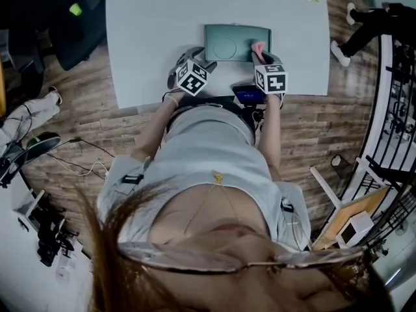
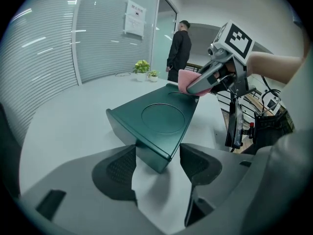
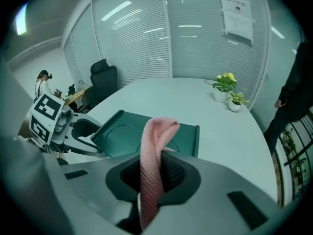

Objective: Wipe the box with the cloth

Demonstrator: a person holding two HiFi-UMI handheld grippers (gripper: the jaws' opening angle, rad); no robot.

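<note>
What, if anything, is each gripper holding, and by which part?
The right gripper pinches the pink cloth around its middle. The left gripper holds nothing; its open jaws straddle a corner of the box.

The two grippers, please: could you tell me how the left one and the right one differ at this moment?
The left gripper has its jaws apart, with a corner of the green box between them; the right gripper has its jaws shut on the pink cloth. The left gripper is at the box's left end, the right gripper at its right end. Both are held at the box.
</note>
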